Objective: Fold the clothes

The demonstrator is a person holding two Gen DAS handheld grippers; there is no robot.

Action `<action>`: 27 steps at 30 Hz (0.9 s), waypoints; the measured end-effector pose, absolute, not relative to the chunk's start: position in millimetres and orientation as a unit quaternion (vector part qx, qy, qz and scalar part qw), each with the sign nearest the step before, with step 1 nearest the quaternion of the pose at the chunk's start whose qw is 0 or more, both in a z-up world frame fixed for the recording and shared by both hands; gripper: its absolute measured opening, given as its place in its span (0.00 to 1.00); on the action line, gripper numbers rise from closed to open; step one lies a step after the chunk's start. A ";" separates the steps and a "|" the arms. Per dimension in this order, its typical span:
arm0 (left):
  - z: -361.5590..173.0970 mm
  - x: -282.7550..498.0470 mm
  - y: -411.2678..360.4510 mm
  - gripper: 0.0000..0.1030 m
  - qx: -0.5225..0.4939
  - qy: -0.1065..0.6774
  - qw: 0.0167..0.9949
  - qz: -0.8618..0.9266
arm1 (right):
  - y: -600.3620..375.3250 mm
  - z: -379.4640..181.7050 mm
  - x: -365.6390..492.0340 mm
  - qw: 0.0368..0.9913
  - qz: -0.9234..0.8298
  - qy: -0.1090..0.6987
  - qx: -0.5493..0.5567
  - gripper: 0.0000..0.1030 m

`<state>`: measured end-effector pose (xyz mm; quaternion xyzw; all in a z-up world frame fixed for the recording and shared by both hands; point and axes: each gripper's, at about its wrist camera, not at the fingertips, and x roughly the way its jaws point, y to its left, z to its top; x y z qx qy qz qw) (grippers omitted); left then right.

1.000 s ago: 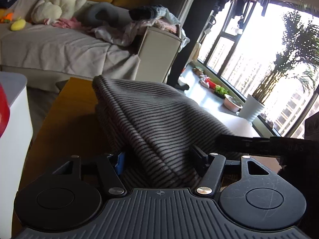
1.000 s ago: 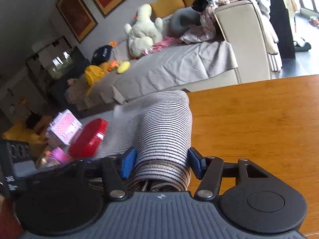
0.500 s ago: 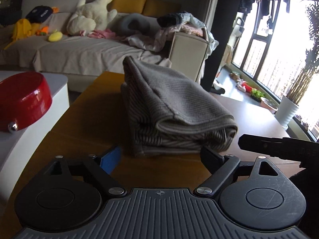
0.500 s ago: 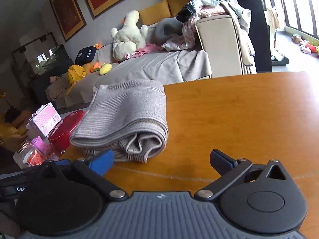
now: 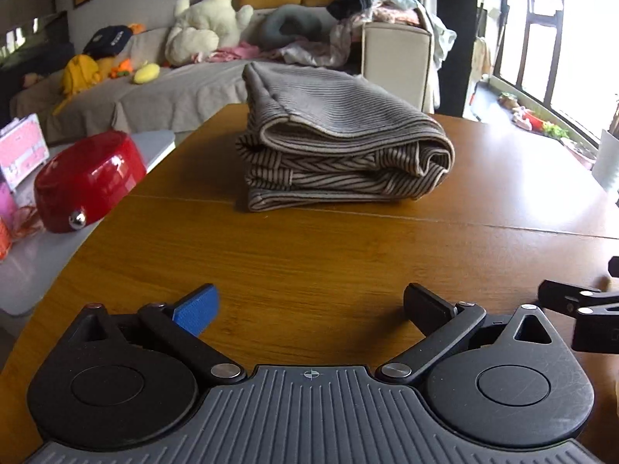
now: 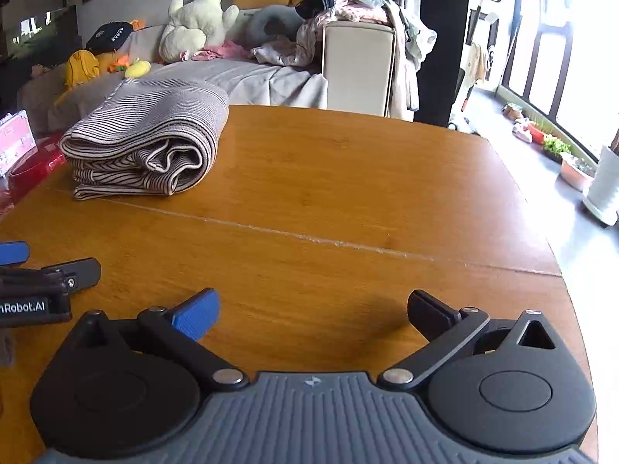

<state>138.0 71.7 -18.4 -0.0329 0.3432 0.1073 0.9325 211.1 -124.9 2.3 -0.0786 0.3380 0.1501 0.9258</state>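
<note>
A grey striped garment (image 5: 332, 135) lies folded in a thick stack on the wooden table (image 5: 309, 263), near its far left edge. It also shows in the right wrist view (image 6: 147, 139). My left gripper (image 5: 309, 305) is open and empty, well back from the stack. My right gripper (image 6: 313, 309) is open and empty, back and to the right of the stack. The right gripper's tip shows at the left wrist view's right edge (image 5: 572, 301). The left gripper shows at the right wrist view's left edge (image 6: 46, 278).
A red glossy container (image 5: 89, 181) and a pink case (image 5: 21, 150) sit on a white side table (image 5: 96, 228) left of the wooden table. A sofa (image 5: 185, 89) with plush toys and loose clothes stands behind. A white plant pot (image 6: 603, 189) stands by the window.
Both grippers let go of the striped garment, opened, and drew back toward the near side of the table. The folded garment now rests alone on the table.
</note>
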 end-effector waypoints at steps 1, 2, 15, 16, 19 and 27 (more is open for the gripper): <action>-18.7 140.6 71.4 1.00 -0.035 0.342 0.933 0.108 | -119.1 1.4 216.3 0.927 0.158 0.329 -0.090 1.00; -19.5 143.0 70.9 1.00 -0.037 0.339 0.933 0.114 | -115.3 0.8 221.8 0.927 0.163 0.324 -0.094 1.00; -20.7 174.2 78.3 1.00 -0.058 0.335 0.926 0.163 | -114.9 -2.9 260.6 0.923 0.178 0.335 -0.061 1.00; -20.6 175.0 78.4 1.00 -0.059 0.335 0.926 0.166 | -114.9 -2.9 260.6 0.923 0.178 0.335 -0.061 1.00; -20.1 176.5 78.6 1.00 -0.060 0.335 0.925 0.170 | -114.9 -3.7 260.5 0.923 0.178 0.335 -0.061 1.00; -18.9 177.4 78.2 1.00 -0.060 0.335 0.924 0.173 | -115.0 -3.2 260.5 0.923 0.178 0.335 -0.061 1.00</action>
